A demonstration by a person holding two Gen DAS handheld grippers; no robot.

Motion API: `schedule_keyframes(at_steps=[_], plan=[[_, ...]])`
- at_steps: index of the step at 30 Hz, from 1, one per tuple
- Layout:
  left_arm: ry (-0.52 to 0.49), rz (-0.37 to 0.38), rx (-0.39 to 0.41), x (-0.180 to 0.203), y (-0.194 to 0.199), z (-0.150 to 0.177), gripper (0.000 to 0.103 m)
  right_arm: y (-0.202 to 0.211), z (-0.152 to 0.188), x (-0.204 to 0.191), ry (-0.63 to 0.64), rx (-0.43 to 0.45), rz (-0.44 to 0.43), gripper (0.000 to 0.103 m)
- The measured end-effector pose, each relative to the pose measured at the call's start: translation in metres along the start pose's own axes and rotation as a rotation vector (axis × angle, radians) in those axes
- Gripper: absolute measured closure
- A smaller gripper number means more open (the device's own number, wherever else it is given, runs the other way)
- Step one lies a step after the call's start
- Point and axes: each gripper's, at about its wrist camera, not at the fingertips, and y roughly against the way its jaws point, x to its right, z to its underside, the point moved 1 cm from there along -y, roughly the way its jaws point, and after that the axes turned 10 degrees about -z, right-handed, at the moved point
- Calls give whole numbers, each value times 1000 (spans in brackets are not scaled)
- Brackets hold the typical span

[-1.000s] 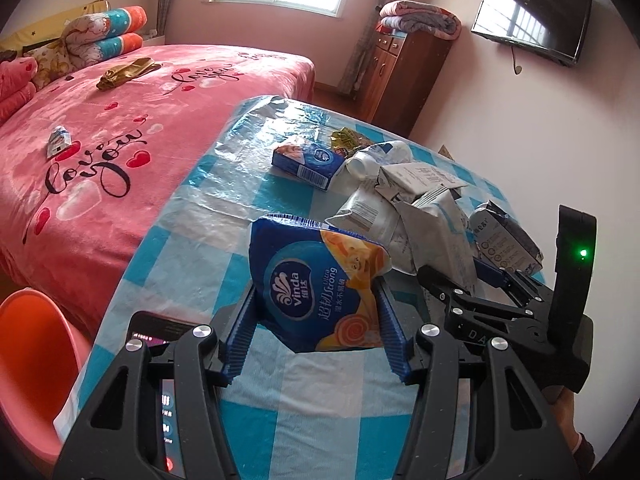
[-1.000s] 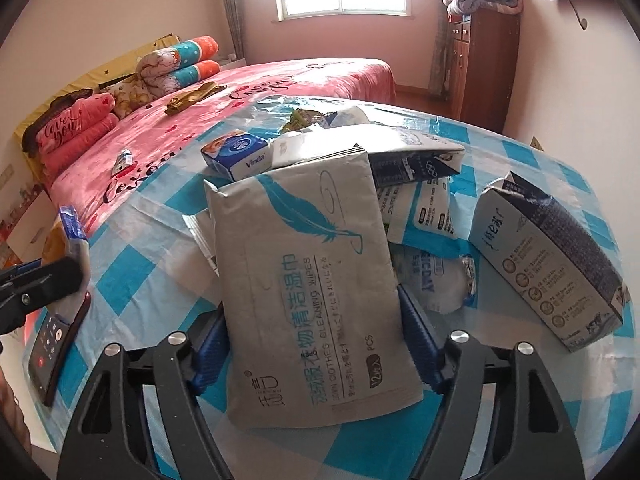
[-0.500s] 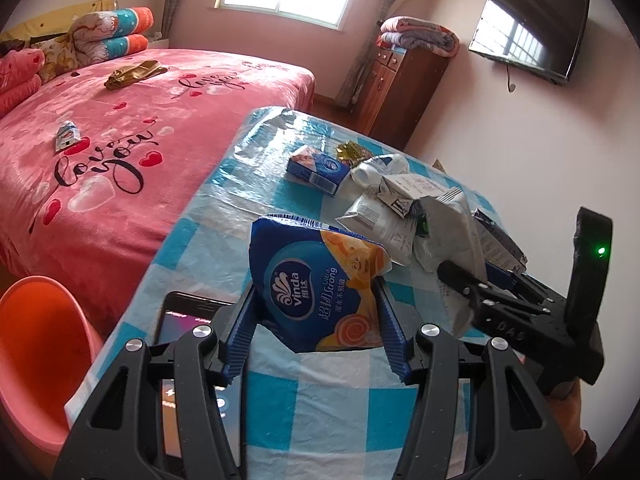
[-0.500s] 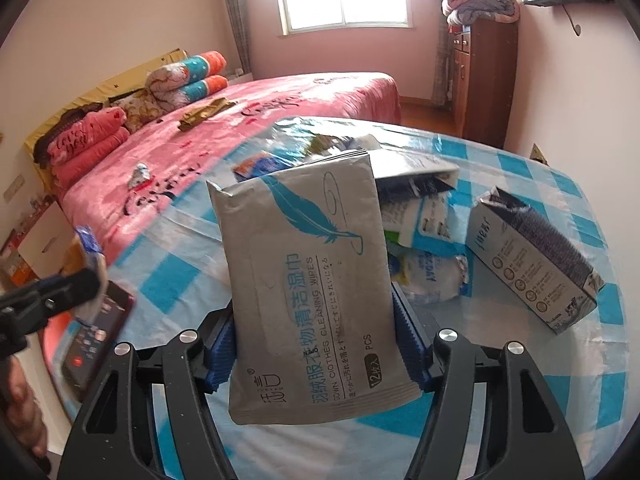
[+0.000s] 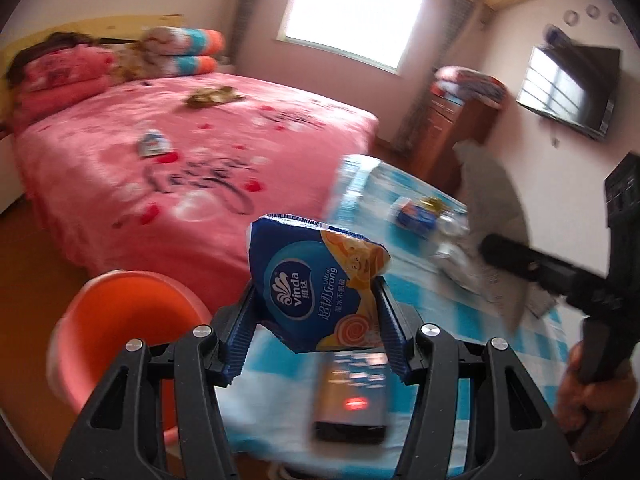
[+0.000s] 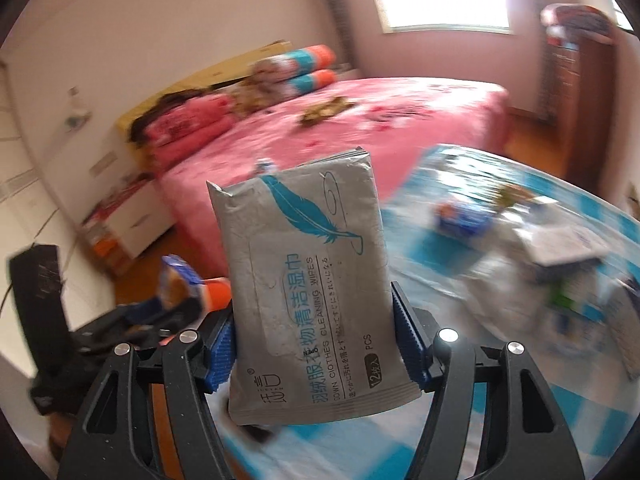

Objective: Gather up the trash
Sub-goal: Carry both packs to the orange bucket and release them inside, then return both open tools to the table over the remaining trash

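Note:
In the left wrist view my left gripper point(image 5: 316, 320) is shut on a blue Vinda tissue pack point(image 5: 316, 280), held upright over the table's near-left corner. An orange bin point(image 5: 120, 320) stands on the floor below and to the left. In the right wrist view my right gripper point(image 6: 312, 340) is shut on a grey wet-wipes pack point(image 6: 308, 292), lifted off the table with both pads pressing its sides. The left wrist view shows that pack point(image 5: 496, 200) at the right, blurred. The left gripper point(image 6: 160, 312) shows low on the left of the right wrist view.
The blue-checked table point(image 5: 440, 312) carries a phone point(image 5: 352, 392) near its front edge, plus a small blue box point(image 5: 416, 214) and several blurred wrappers point(image 6: 560, 256) farther back. A pink bed point(image 5: 160, 168) with a small packet point(image 5: 152, 144) lies to the left. A person's hand point(image 5: 580, 392) grips the right tool.
Both grippers have swung left and up, away from the trash pile, each carrying its pack. The wipes pack has left the table. The orange bin is now larger in the left wrist view.

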Motion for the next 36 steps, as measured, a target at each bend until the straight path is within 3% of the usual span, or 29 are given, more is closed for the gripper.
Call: schedule_keyframes(at_steps=[8, 13, 17, 19, 24, 30, 36], plan=[[131, -191, -21, -103, -8, 19, 46, -84, -16, -91, 67, -133, -211, 35], [199, -243, -72, -142, -25, 38, 45, -136, -12, -124, 91, -210, -259, 34], [206, -315, -76, -161, -37, 54, 36, -170, -3, -142, 143, -255, -227, 29], [220, -342, -106, -171, -45, 60, 30, -173, 3, -145, 150, -250, -204, 19], [248, -378, -99, -188, -45, 67, 22, -164, 9, -133, 123, -205, -186, 14], [228, -331, -18, -189, -32, 68, 21, -142, 17, -110, 91, -151, -132, 14], [198, -311, 8, -176, -26, 63, 21, -117, 34, -102, 103, -104, -103, 14]])
